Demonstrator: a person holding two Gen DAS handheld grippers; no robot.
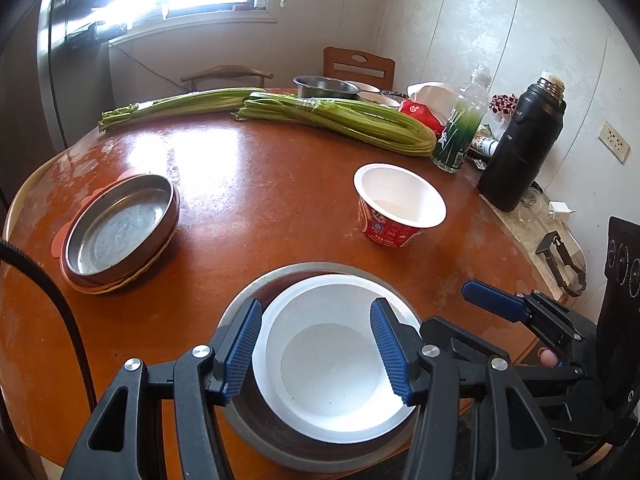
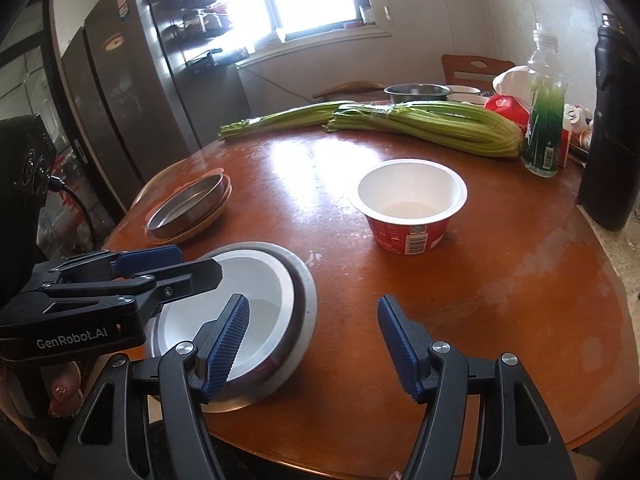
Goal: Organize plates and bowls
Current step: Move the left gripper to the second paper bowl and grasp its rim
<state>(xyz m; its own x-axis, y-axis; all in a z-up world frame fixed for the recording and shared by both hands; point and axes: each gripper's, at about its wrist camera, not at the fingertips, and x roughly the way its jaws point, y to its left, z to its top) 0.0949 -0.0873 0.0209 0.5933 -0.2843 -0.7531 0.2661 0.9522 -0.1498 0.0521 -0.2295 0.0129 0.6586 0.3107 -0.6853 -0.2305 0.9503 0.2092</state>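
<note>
A white bowl (image 1: 332,360) sits nested in a grey metal bowl (image 1: 248,416) at the near edge of the round wooden table (image 1: 260,184). My left gripper (image 1: 316,344) hovers over it, open, its blue pads apart above the white bowl's rim and pressing on nothing. In the right wrist view the same white bowl (image 2: 264,280) and metal bowl (image 2: 308,296) lie at lower left under the left gripper (image 2: 196,264). My right gripper (image 2: 314,344) stands open over bare table to their right. A red paper bowl (image 1: 400,204) (image 2: 412,204) with a white inside stands mid-table. A metal plate (image 1: 120,228) (image 2: 188,208) tops a stack of plates at the left.
Two celery bunches (image 1: 340,118) lie across the far side. A green-labelled bottle (image 1: 460,128), a black flask (image 1: 524,148), a red packet and a steel pot (image 1: 324,86) crowd the far right. Chairs stand behind the table and a fridge (image 2: 132,92) at the left.
</note>
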